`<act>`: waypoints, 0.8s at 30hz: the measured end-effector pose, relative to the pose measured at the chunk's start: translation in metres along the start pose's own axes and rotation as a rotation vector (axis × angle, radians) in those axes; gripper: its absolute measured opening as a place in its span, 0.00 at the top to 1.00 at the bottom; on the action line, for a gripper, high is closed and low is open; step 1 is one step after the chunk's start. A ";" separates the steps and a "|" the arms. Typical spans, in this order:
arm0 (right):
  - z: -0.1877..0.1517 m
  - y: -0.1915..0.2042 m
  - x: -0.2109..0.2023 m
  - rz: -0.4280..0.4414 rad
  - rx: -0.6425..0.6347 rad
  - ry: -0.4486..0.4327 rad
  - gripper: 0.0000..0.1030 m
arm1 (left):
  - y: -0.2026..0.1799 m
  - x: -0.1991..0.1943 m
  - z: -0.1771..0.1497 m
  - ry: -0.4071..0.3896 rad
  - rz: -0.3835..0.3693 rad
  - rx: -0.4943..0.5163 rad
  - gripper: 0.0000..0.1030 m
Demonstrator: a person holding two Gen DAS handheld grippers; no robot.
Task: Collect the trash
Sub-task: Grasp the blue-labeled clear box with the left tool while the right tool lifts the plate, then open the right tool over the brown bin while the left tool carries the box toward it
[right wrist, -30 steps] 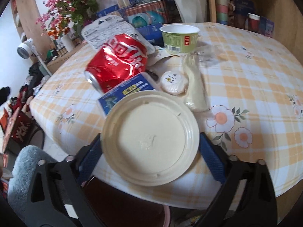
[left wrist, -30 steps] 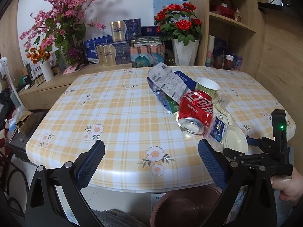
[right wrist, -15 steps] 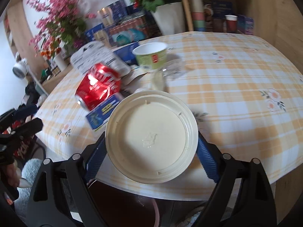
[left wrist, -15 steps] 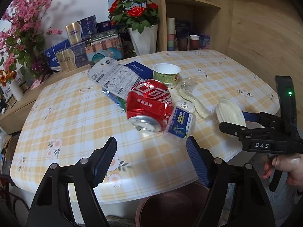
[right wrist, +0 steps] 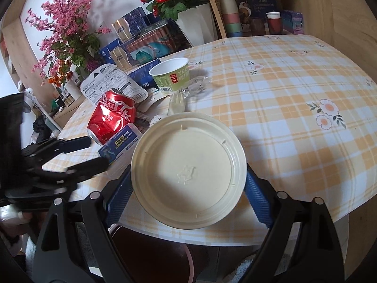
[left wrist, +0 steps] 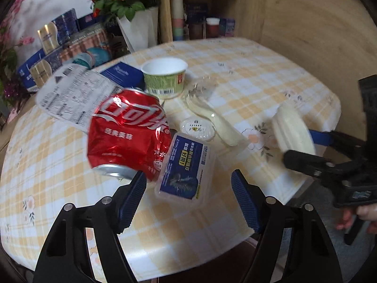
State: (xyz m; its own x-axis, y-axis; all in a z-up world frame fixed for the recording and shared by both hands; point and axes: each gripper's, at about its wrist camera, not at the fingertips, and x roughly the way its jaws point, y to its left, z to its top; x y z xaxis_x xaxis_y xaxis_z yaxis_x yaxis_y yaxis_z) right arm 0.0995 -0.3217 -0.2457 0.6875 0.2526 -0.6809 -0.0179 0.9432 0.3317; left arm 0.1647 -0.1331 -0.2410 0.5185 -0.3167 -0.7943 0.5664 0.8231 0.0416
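Blue-padded fingers of the right gripper (right wrist: 187, 189) pinch a cream plastic lid (right wrist: 188, 171) across its width, over the table's (right wrist: 294, 108) near edge, with a dark reddish bin (right wrist: 153, 257) showing just beneath them. Fingers of the left gripper (left wrist: 188, 195) stand spread and hold nothing; between their tips lies a clear pack with a blue label (left wrist: 185, 168) whose yellow patch carries Chinese characters too blurred to read. Just past the left-hand finger lies a crushed red Coca-Cola can (left wrist: 128, 136), its white script in Chinese. Beyond it stand a green paper cup (left wrist: 165, 76) with a barcode, a printed blister card (left wrist: 70, 95), a small round sachet (left wrist: 198, 128) and a pale plastic fork (left wrist: 212, 118). Only the right wrist view shows "YEA" on the cup and the bin; only the left wrist view shows the lid edge-on.
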 end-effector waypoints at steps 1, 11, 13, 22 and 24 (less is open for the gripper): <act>-0.001 -0.001 -0.001 -0.002 -0.001 -0.001 0.16 | 0.001 0.010 0.001 0.026 0.013 0.006 0.29; -0.007 -0.004 -0.013 -0.015 0.003 -0.015 0.16 | 0.001 0.032 -0.002 0.085 0.042 0.016 0.45; -0.006 -0.002 -0.015 -0.016 -0.008 -0.020 0.16 | 0.004 0.022 -0.004 0.063 0.028 -0.019 0.45; -0.014 0.018 -0.020 0.006 -0.044 -0.017 0.16 | 0.014 -0.039 -0.019 -0.058 0.013 -0.131 0.45; -0.016 0.025 -0.020 0.010 -0.062 -0.011 0.16 | 0.017 -0.054 -0.024 -0.088 0.022 -0.156 0.45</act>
State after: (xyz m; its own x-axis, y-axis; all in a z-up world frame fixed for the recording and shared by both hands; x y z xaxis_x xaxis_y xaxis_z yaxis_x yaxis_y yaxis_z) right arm 0.0737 -0.2995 -0.2341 0.6949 0.2598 -0.6705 -0.0694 0.9523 0.2971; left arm 0.1312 -0.0904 -0.2116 0.5881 -0.3320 -0.7375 0.4513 0.8914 -0.0414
